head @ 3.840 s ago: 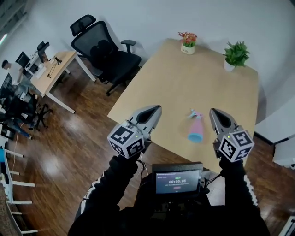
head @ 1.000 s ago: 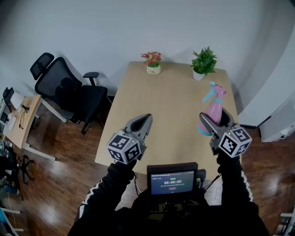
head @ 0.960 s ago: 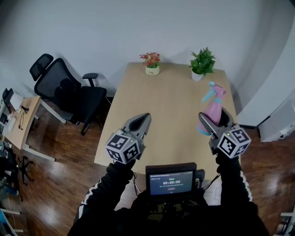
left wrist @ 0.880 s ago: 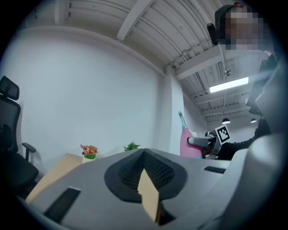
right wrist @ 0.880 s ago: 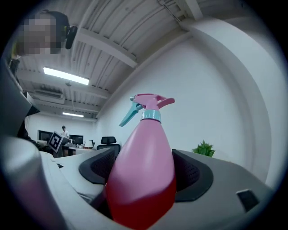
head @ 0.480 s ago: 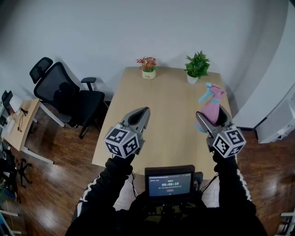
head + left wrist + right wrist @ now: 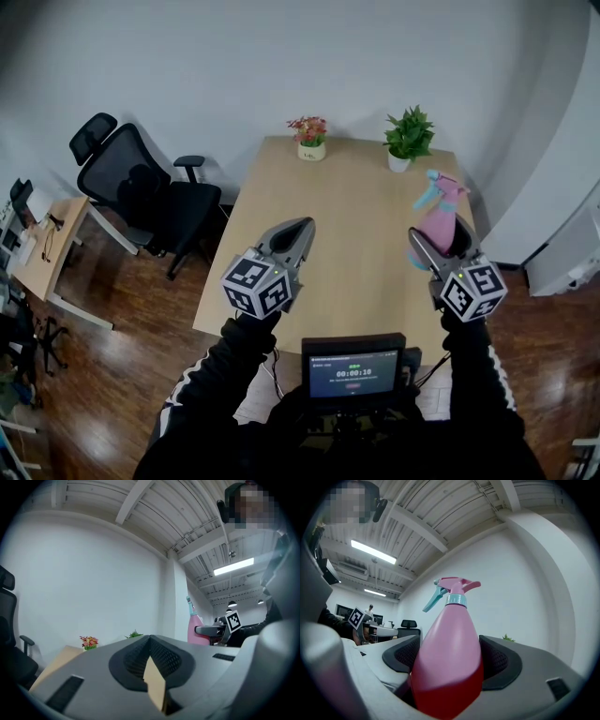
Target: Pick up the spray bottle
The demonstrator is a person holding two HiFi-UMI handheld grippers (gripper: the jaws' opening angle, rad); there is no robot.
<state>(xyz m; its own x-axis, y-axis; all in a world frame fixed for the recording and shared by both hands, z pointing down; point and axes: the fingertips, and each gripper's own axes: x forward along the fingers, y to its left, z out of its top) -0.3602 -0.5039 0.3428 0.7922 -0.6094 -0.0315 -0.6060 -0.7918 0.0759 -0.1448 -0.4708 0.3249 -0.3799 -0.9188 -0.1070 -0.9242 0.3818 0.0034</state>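
The pink spray bottle (image 7: 438,220) with a teal trigger head is held off the wooden table (image 7: 347,216), upright between the jaws of my right gripper (image 7: 439,240), which is shut on its body. The right gripper view shows the same bottle (image 7: 451,653) filling the space between both jaws, nozzle up. My left gripper (image 7: 291,236) hovers over the table's near left part with its jaws closed together and nothing between them. From the left gripper view the bottle (image 7: 195,626) shows at the right, beside the other gripper.
A small pot of red flowers (image 7: 309,137) and a green potted plant (image 7: 406,138) stand at the table's far edge. A black office chair (image 7: 150,197) stands left of the table on the wood floor. A white wall lies behind; a screen (image 7: 354,365) is at my chest.
The bottle lay on its side on the table at first; now my right gripper holds it upright in the air. Over the last second both grippers have barely shifted.
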